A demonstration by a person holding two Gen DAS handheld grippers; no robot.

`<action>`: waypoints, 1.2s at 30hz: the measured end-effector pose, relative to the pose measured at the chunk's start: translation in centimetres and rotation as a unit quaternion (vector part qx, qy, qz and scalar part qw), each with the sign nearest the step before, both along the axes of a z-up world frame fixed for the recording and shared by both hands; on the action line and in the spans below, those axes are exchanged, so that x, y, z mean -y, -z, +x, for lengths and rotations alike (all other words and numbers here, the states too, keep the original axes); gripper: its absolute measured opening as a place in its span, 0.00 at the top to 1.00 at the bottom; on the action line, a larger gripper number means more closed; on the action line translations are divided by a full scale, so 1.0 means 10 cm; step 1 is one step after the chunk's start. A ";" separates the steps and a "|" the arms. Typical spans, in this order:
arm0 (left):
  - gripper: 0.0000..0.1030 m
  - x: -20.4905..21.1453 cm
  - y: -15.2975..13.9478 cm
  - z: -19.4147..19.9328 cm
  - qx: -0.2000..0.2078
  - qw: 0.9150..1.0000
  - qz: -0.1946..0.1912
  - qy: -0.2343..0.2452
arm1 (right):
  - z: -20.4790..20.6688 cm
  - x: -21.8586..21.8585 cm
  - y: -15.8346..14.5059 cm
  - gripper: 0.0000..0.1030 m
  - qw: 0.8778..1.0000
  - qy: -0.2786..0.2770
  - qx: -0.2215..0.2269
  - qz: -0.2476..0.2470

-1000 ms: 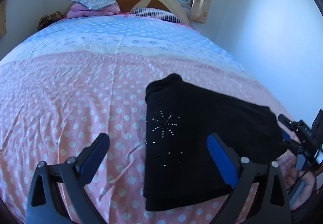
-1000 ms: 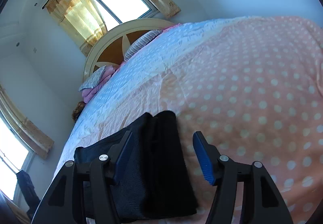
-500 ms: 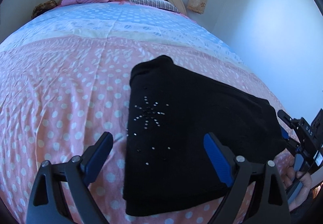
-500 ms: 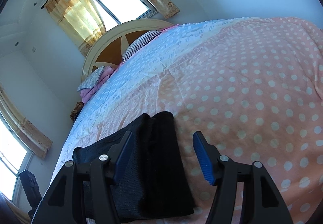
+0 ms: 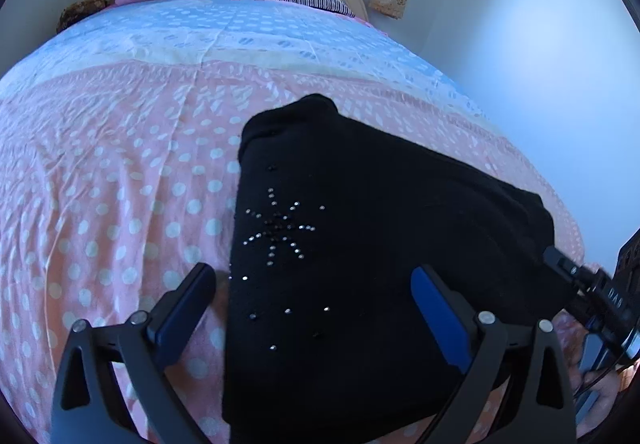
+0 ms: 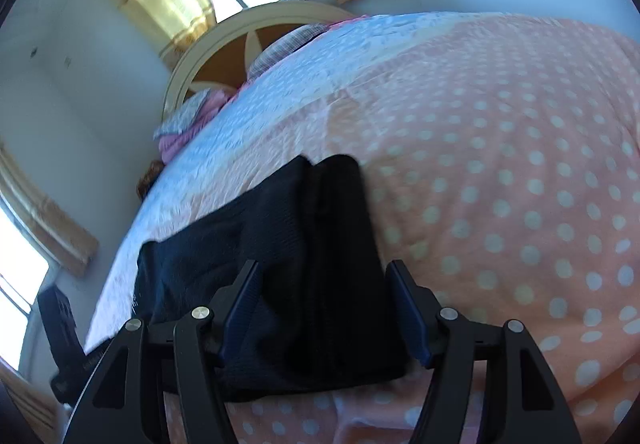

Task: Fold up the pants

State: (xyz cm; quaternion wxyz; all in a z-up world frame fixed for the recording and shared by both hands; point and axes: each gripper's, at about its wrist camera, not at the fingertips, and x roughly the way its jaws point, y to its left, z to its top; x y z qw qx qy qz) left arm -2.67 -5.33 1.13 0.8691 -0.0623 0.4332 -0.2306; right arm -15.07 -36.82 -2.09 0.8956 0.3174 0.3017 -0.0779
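The bed (image 5: 120, 171), spread with a pink dotted cover, fills most of what I see, and the black pants (image 5: 360, 244) lie on it near my edge, already doubled into a compact slab with a beaded star on top. My left gripper (image 5: 312, 304) hangs over the near left part of the slab, jaws opening wide, gripping nothing. My right gripper (image 6: 324, 308) straddles the thick folded edge (image 6: 340, 244), jaws parting too, pads clear of the cloth. To finish well, I judge both should pinch every layer at matching corners, lift evenly, and lay the half over squarely.
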 end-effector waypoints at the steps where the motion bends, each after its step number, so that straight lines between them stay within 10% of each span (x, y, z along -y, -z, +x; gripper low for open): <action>1: 0.04 -0.01 -0.01 0.01 -0.005 1.000 -0.014 0.004 | 0.02 -0.05 -0.01 0.37 1.000 -0.012 -0.002 -0.008; 12: 0.72 -0.18 0.03 0.03 -0.033 0.995 -0.097 -0.002 | 0.11 -0.37 -0.10 0.66 0.992 -0.061 -0.019 -0.109; 19: 0.65 -0.14 0.03 0.00 -0.027 0.996 -0.087 -0.012 | 0.12 -0.55 -0.15 0.66 0.978 -0.064 -0.029 -0.196; 26: 0.18 -0.14 0.04 0.00 -0.070 0.987 -0.141 0.017 | 0.11 -0.33 -0.09 0.66 0.992 -0.055 -0.019 -0.111; 28: 0.21 -0.05 0.01 -0.03 -0.059 0.992 -0.111 0.021 | 0.11 -0.35 -0.09 0.65 0.992 -0.056 -0.020 -0.114; 32: 0.73 0.03 -0.03 -0.03 -0.038 0.999 -0.035 -0.003 | 0.10 -0.30 -0.06 0.65 0.994 -0.054 -0.015 -0.089; 36: 0.77 -0.04 -0.05 -0.03 -0.045 0.998 -0.043 -0.012 | 0.08 -0.25 -0.04 0.64 0.996 -0.051 -0.010 -0.067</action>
